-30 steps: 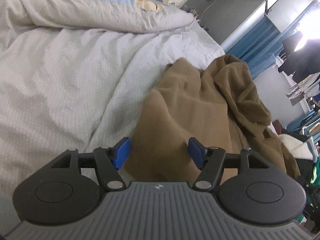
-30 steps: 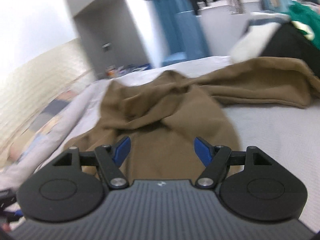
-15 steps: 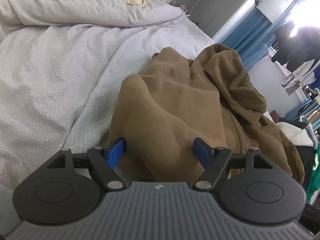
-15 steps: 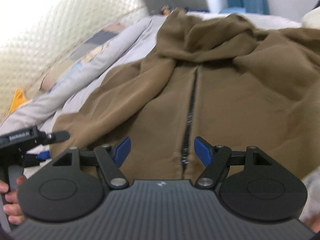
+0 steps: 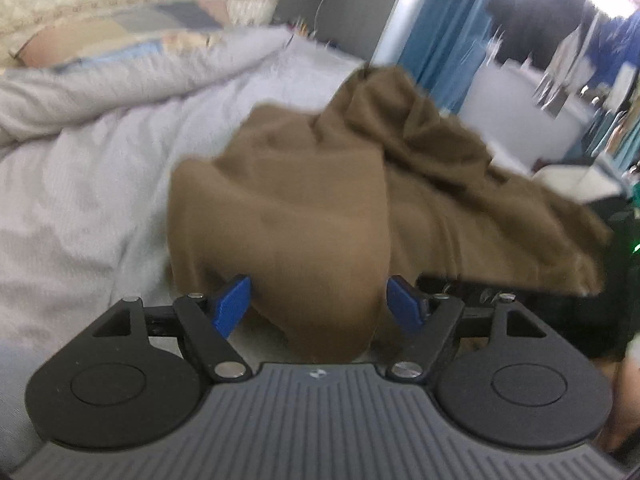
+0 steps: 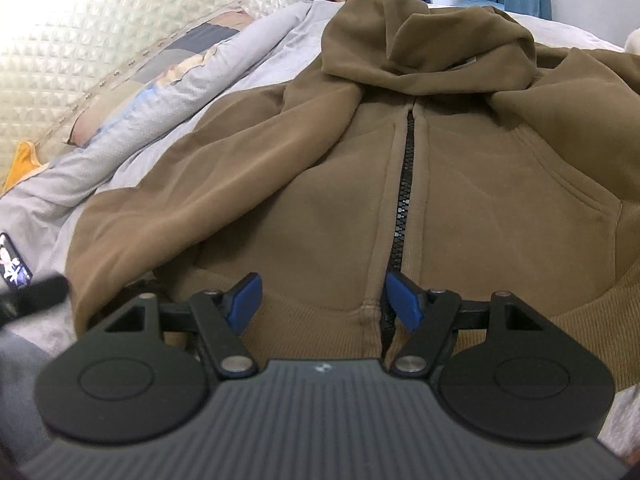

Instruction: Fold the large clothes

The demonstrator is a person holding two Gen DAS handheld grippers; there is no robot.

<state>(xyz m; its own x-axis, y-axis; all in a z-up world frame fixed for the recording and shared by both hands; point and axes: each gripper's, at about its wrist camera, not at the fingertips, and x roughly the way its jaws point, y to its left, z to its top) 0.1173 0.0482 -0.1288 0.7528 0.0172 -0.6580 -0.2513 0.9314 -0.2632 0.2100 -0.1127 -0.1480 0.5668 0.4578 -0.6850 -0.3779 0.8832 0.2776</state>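
Observation:
A large brown zip-up hoodie (image 6: pixel 320 184) lies on the bed, front up, hood (image 6: pixel 424 36) at the far end and black zipper (image 6: pixel 404 196) running down the middle. My right gripper (image 6: pixel 322 300) is open, its blue fingers either side of the ribbed bottom hem beside the zipper. In the left wrist view the hoodie (image 5: pixel 304 216) is rumpled and blurred. My left gripper (image 5: pixel 320 304) is open, with a fold of a sleeve or side of the hoodie between its fingers.
The bed has a pale grey cover (image 5: pixel 80 184) with a bunched duvet (image 6: pixel 132 120) and patterned pillow (image 5: pixel 132 36) by the quilted headboard (image 6: pixel 120 12). A phone (image 6: pixel 14 260) lies at the left. Blue curtains (image 5: pixel 444 52) and hanging clothes (image 5: pixel 540 28) are beyond the bed.
My right gripper swung over the hoodie's front and came down to its bottom hem at the zipper. My left gripper moved forward onto the brown fabric; its view is now blurred.

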